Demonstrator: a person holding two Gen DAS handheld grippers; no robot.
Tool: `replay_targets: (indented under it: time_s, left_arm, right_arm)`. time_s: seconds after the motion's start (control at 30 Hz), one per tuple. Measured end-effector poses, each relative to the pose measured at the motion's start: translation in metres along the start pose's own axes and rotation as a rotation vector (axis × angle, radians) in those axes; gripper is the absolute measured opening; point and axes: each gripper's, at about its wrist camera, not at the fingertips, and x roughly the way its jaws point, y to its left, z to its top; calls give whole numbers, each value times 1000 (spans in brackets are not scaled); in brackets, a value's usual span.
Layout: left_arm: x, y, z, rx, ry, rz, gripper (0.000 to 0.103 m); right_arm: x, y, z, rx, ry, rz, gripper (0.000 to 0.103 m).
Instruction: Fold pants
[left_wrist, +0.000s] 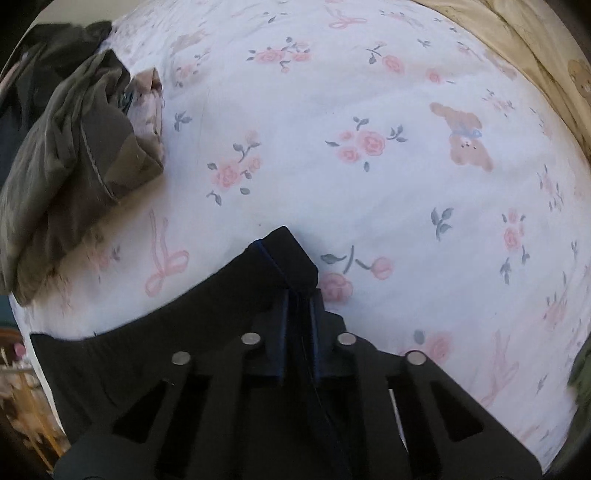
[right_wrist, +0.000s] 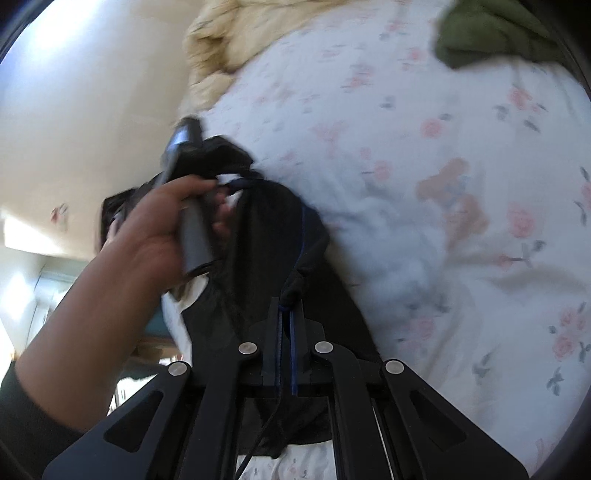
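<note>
The black pants (left_wrist: 273, 266) hang over the near edge of a bed with a white floral sheet (left_wrist: 332, 184). My left gripper (left_wrist: 298, 295) is shut on a corner of the pants, which pokes up past the fingertips. In the right wrist view the black pants (right_wrist: 266, 229) stretch from my right gripper (right_wrist: 286, 310), which is shut on their edge with blue stitching, toward the person's left hand (right_wrist: 162, 221). That hand holds the left gripper's handle, which also pinches the pants.
An olive-grey garment pile (left_wrist: 70, 147) lies at the sheet's left edge. A green garment (right_wrist: 491, 33) sits at the far right of the bed. A beige blanket (right_wrist: 236, 40) lies along the far side. A wall (right_wrist: 92, 110) stands beyond the bed.
</note>
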Motion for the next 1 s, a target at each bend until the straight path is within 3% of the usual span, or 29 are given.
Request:
replay_targets:
  time_s: [0.2, 0.5, 0.57, 0.7, 0.73, 0.8, 0.83, 0.87, 1.0]
  left_arm:
    - [-37, 25, 2, 39, -36, -29, 4]
    - [-120, 124, -11, 85, -151, -13, 1]
    - [-127, 153, -19, 31, -158, -26, 1]
    - [-124, 175, -33, -97, -158, -153, 2]
    - [-120, 173, -34, -105, -148, -172, 7]
    - [-109, 158, -35, -115, -114, -209, 32]
    - [-104, 149, -34, -114, -97, -225, 52]
    - [-98, 134, -32, -106, -73, -245, 66]
    - [-81, 66, -29, 5, -23, -241, 70]
  right_arm:
    - [-3, 46, -18, -192, 8, 45, 2]
    - [9, 118, -75, -470, 99, 105, 2]
    - [15, 132, -88, -511, 108, 108, 1]
    - [27, 125, -98, -497, 123, 42, 2]
    - [30, 121, -97, -487, 124, 34, 2]
    - [33, 113, -92, -469, 119, 20, 2]
    - [34, 111, -90, -465, 118, 17, 2]
    - [33, 108, -88, -460, 116, 14, 2]
    - [33, 103, -81, -462, 123, 15, 2]
